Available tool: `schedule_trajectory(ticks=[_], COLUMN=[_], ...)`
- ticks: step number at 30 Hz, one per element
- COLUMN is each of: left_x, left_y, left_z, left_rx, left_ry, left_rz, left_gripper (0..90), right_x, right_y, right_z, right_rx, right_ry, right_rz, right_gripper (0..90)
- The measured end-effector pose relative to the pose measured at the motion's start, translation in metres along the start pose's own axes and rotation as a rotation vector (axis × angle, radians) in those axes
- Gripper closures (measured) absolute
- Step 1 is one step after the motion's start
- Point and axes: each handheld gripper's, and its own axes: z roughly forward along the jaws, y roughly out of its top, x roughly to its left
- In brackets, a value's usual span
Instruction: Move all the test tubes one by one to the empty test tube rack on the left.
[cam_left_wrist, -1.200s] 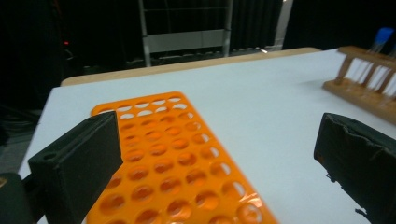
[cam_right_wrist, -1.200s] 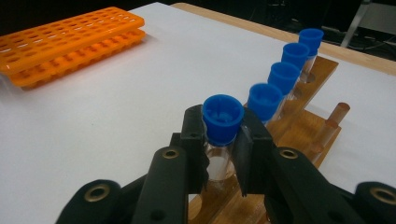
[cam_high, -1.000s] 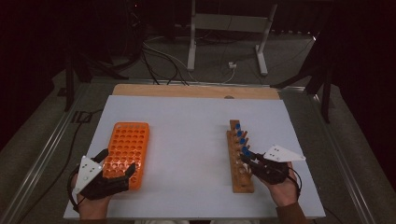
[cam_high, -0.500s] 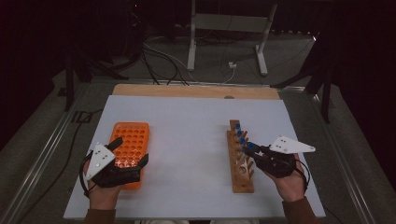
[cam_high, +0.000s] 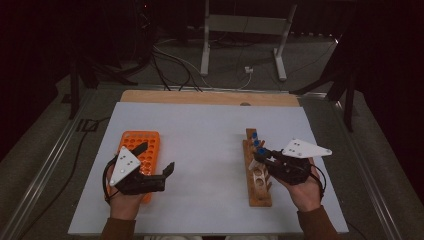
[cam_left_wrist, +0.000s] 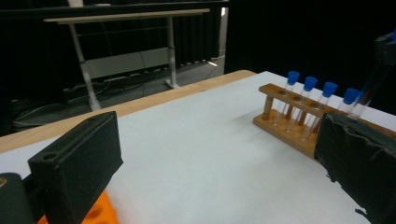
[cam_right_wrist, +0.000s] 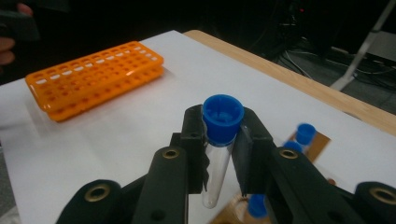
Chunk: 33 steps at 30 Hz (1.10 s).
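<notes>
Lifted tube clears wooden rack.

High view overhead facing forward, gripper views low and close above the table, both sharing the wooden rack.

I find no legible text, label, brand, number or sign here. The orange rack is plain, with unmarked holes. The wooden rack carries no marking I can read. The blue tube caps are blank. The grey plates on the grippers show screw holes but no lettering.
</notes>
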Motion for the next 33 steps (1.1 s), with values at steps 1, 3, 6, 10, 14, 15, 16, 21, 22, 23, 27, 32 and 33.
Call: schedule_trajectory(ticks=[1, 3, 6, 10, 14, 15, 16, 21, 22, 23, 27, 32, 33], left_x=[-0.003, -0.005, -0.010, -0.017, -0.025, -0.027, -0.030, -0.044, -0.044, -0.048, -0.054, -0.066, -0.068], left_y=[0.002, 0.002, 0.005, 0.008, 0.010, 0.010, 0.011, 0.012, 0.012, 0.012, 0.011, 0.009, 0.008], left_z=[0.005, 0.007, 0.015, 0.025, 0.037, 0.040, 0.042, 0.059, 0.059, 0.065, 0.073, 0.089, 0.090], left_rx=[-0.002, -0.002, 0.004, 0.011, 0.025, 0.034, 0.044, 0.058, 0.058, 0.053, 0.059, 0.072, 0.067], left_ry=[-0.016, -0.021, -0.034, -0.056, -0.073, -0.075, -0.085, -0.124, -0.124, -0.131, -0.165, -0.193, -0.198], left_rz=[0.005, 0.009, 0.014, 0.021, 0.032, 0.032, 0.032, 0.052, 0.052, 0.059, 0.057, 0.073, 0.069], left_gripper=[1.8, 1.8, 1.8, 1.8, 2.0, 2.0, 3.2, 5.9, 7.5, 8.8, 16.2, 23.9, 25.8], right_x=[0.001, 0.002, 0.004, 0.011, 0.017, 0.017, 0.020, 0.025, 0.026, 0.026, 0.030, 0.035, 0.036], right_y=[0.002, 0.004, 0.007, 0.013, 0.020, 0.020, 0.021, 0.022, 0.023, 0.023, 0.025, 0.028, 0.029], right_z=[0.004, 0.006, 0.013, 0.022, 0.031, 0.031, 0.035, 0.044, 0.046, 0.047, 0.052, 0.058, 0.059], right_rx=[-0.003, -0.006, -0.009, -0.004, -0.005, -0.005, -0.002, 0.006, 0.005, 0.006, 0.002, 0.005, 0.005], right_ry=[0.009, 0.015, 0.031, 0.048, 0.068, 0.068, 0.075, 0.094, 0.098, 0.101, 0.115, 0.131, 0.133], right_rz=[0.003, 0.006, 0.009, -0.001, -0.003, -0.003, -0.007, 0.000, 0.001, 0.005, 0.015, 0.013, 0.012], right_gripper=[76.4, 76.4, 76.4, 76.3, 76.4, 76.4, 76.4, 76.4, 76.3, 76.4, 76.4, 76.4, 76.4])
